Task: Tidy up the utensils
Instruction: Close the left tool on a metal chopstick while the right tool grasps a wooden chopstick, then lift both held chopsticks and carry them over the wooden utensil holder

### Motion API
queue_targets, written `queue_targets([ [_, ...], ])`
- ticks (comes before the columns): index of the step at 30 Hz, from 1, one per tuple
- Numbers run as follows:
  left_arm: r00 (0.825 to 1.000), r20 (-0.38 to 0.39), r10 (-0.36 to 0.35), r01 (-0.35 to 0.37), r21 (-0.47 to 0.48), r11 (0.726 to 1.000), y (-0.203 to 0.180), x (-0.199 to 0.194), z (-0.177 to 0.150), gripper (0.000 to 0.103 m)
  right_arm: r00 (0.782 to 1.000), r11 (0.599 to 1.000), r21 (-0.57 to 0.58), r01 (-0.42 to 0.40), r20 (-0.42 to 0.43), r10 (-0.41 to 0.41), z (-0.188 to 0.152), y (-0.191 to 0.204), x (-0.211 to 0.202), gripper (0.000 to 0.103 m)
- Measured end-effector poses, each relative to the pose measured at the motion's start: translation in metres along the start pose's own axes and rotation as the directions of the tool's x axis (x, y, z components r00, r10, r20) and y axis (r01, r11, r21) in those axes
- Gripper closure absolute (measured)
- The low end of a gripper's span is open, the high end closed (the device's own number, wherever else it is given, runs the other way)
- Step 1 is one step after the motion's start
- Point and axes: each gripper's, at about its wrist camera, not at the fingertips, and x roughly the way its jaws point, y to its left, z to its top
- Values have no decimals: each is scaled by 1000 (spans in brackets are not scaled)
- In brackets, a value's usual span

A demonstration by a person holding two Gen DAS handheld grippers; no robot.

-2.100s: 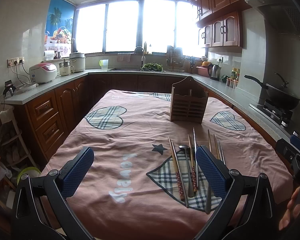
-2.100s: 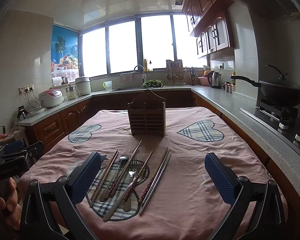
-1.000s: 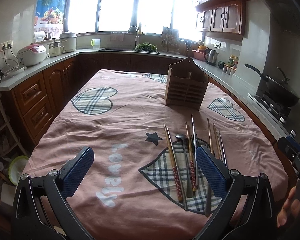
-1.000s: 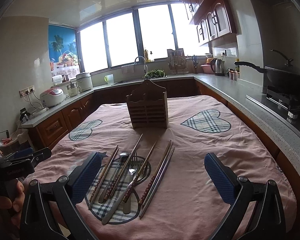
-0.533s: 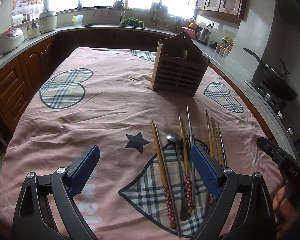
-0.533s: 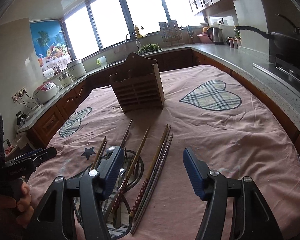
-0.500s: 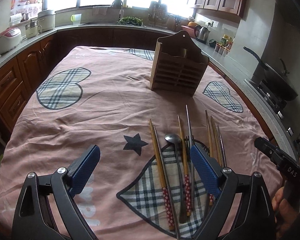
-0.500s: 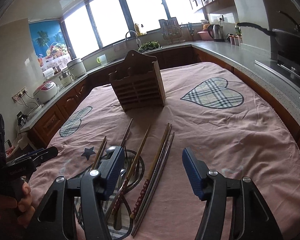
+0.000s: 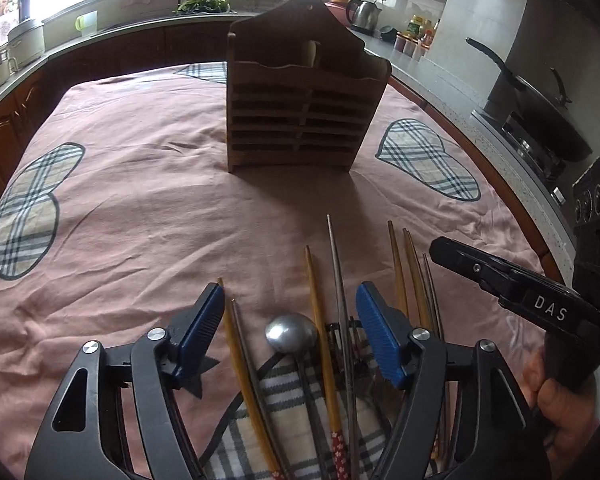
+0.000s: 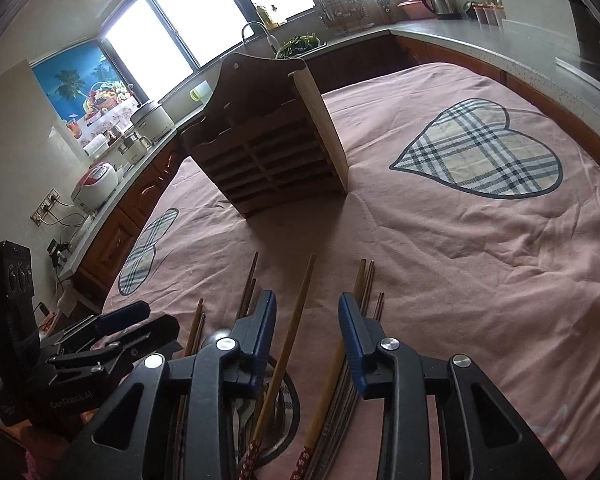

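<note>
both jaws closing, pinching nothing yet: left gripper [image 9: 289, 322] straddles several crowded utensils toward 12 o'clock of it, round-bowled steel spoon [image 9: 291, 336] included; right gripper [image 10: 307, 330] brackets a bamboo chopstick [image 10: 290, 334], and neighbours may get dragged along.

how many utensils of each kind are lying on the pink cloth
light wooden chopsticks: 4
thin grey metal chopsticks: 4
round-bowled metal spoon: 1
metal fork, mostly hidden: 1
total: 10

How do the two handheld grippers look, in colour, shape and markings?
Both are black plastic frames with silver rivets and blue ribbed pads. The left gripper carries white "GenRobot.AI" lettering in the right wrist view; the right gripper shows "DAS" in the left wrist view.
</note>
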Motion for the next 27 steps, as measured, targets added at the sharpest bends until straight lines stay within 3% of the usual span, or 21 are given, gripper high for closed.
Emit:
queue_targets([
  [4,997,-51,-60,61,7,998,-4,20,10,44,997,998,37,-45,-57,47,10,-8,23,77],
  [11,985,-113,-131,135,28,990,-12,44,25,48,985,988,115,-102,-126,117,16,-22,54,83],
  [16,980,-145,-139,150,68,986,-19,60,33,67,977,980,144,-138,-145,159,23,-28,64,95],
  [18,977,-158,-146,159,70,985,-19,65,35,80,977,979,152,-138,-142,160,23,-32,65,95],
  [21,972,-168,-162,176,68,982,-20,70,37,92,978,976,164,-147,-125,168,24,-36,60,95],
  [27,974,-146,-172,187,89,978,-23,63,41,96,981,976,160,-151,-98,168,26,-38,44,97],
])
